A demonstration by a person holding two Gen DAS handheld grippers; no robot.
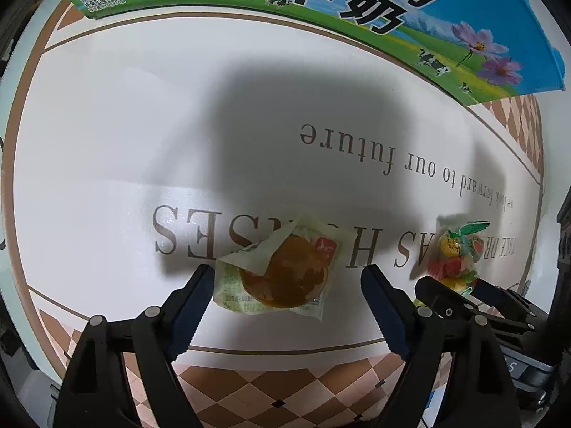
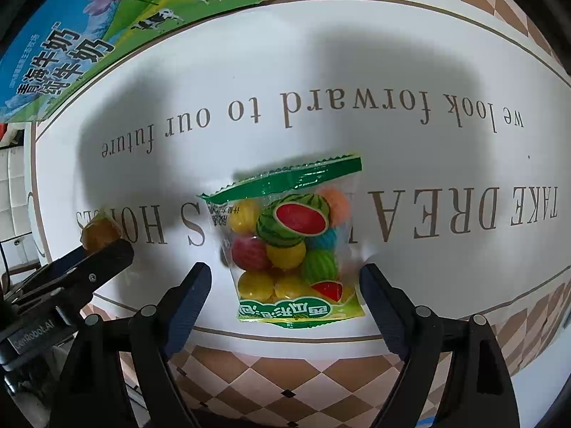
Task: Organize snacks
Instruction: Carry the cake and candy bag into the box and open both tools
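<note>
**Both Grippers Poised Over Snack Packets, Fingers Apart**

Nearest each camera are the gripper's own two dark fingers, spread wide and pointing steeply down at the desk [image 1: 107,125]. The left gripper [image 1: 283,274] straddles a wrapped pastry [image 1: 282,273]: a round brown cake in a pale, partly clear wrapper with one corner folded over. The packet lies flat on the white printed desk cover. Neither finger presses on it; the left-hand tip in the view sits just beside the wrapper edge, the other stands clear.

The right gripper [image 2: 285,274] straddles a candy bag [image 2: 292,246], a clear packet of coloured fruit-shaped sweets with a green sealed top and green printed bottom band. It also lies flat on the desk. Both fingers stand off its sides with a visible gap. Nothing is clamped in either gripper.

The two packets lie near each other, side by side; each wrist view shows the other gripper at its edge. A milk carton box [image 1: 321,7], printed with cows and flowers, stands at the far edge of the desk, well apart from both packets.

Judged step: pre-grasp on both snacks, or a release just completed; the frames do not settle which. If grasping, each gripper should descend until the tips reach the desk, then close across the packet's width. The loose wrappers may slip or crumple. The destination is not evident; the box is a likely candidate.
</note>
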